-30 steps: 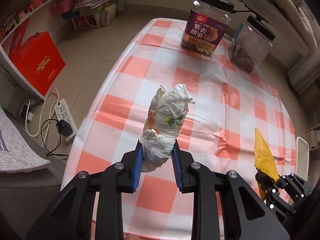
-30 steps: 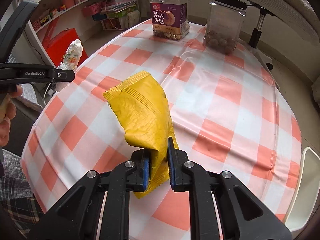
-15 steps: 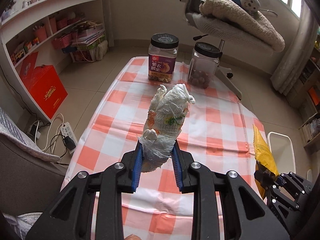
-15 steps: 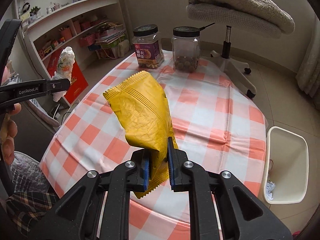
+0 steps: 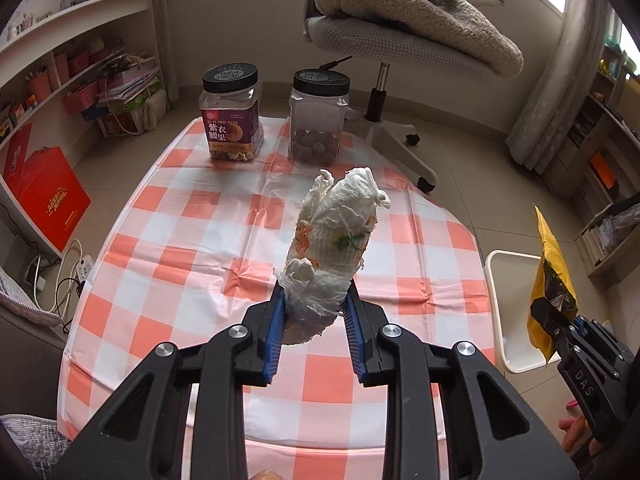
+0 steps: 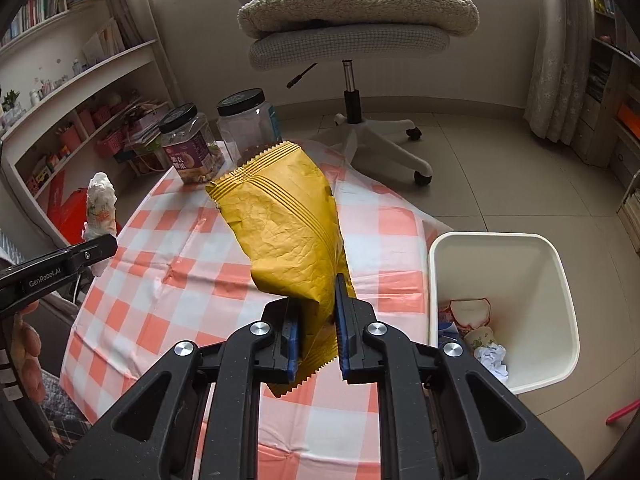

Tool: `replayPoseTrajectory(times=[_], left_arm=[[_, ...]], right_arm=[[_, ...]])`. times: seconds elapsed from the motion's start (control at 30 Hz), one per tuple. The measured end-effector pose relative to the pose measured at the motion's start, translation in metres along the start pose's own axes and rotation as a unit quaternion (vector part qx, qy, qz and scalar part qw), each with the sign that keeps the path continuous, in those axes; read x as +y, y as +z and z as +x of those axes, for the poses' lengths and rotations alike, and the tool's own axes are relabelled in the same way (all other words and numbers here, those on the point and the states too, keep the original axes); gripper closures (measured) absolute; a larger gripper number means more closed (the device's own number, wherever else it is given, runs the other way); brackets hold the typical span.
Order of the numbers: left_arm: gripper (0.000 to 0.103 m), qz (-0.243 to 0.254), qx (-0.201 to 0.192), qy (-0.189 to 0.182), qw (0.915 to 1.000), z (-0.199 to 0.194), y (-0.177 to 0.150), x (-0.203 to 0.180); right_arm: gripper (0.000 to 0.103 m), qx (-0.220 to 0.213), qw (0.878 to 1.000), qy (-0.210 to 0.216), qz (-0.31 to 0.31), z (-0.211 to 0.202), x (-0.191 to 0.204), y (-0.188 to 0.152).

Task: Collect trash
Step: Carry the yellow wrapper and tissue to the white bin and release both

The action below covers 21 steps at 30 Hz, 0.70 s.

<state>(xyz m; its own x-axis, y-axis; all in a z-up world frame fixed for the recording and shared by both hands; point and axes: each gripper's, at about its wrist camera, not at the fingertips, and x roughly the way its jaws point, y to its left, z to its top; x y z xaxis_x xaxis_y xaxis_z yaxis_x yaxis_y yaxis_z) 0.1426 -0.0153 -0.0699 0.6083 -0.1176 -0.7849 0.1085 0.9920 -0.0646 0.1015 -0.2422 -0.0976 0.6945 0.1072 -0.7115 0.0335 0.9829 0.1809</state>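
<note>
My left gripper (image 5: pixel 314 312) is shut on a crumpled white wrapper (image 5: pixel 334 240) and holds it upright, high above the checked table (image 5: pixel 192 240). It also shows at the left of the right wrist view (image 6: pixel 100 208). My right gripper (image 6: pixel 316 320) is shut on a yellow snack bag (image 6: pixel 288 232), held above the table's right side; the bag also shows in the left wrist view (image 5: pixel 550 276). A white trash bin (image 6: pixel 560 280) stands on the floor just right of the table, with several scraps inside; it also shows in the left wrist view (image 5: pixel 496 300).
Two black-lidded jars stand at the table's far end, one with a purple label (image 5: pixel 232 120) and one clear (image 5: pixel 318 116). A swivel chair (image 6: pixel 352 40) piled with a blanket stands beyond the table. Shelves (image 5: pixel 80 72) line the left wall. A red box (image 5: pixel 44 196) is on the floor.
Both grippers have risen and pulled back from the table with their trash still held. The right gripper has swung right, so the bin now sits close beside it.
</note>
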Motion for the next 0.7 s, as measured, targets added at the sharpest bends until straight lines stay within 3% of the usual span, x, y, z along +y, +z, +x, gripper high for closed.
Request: replayPoseTrajectory(times=[0.4,0.43,0.5,0.67,0.7], left_arm=[[0.075,0.035,0.004,-0.058,0.9977,0.012,0.004,-0.070],[0.075,0.040,0.004,-0.064,0.9972,0.013,0.003,-0.077],[0.075,0.050,0.007,-0.078,0.9957,0.015,0.001,-0.093],[0.075,0.082,0.010,-0.107,0.9909,0.019,-0.007,-0.140],[0.075,0.090,0.008,-0.110,0.9898,0.019,-0.009,-0.151]], right_arm=[[0.086,-0.001,0.989,-0.084,0.119,-0.004,-0.110,0.003],[0.082,0.000,0.987,-0.094,0.131,-0.006,-0.119,0.002],[0.057,-0.004,0.982,-0.117,0.150,-0.012,-0.135,0.001],[0.022,-0.038,0.967,-0.158,0.195,-0.040,-0.169,-0.002],[0.019,-0.045,0.964,-0.163,0.204,-0.046,-0.176,-0.003]])
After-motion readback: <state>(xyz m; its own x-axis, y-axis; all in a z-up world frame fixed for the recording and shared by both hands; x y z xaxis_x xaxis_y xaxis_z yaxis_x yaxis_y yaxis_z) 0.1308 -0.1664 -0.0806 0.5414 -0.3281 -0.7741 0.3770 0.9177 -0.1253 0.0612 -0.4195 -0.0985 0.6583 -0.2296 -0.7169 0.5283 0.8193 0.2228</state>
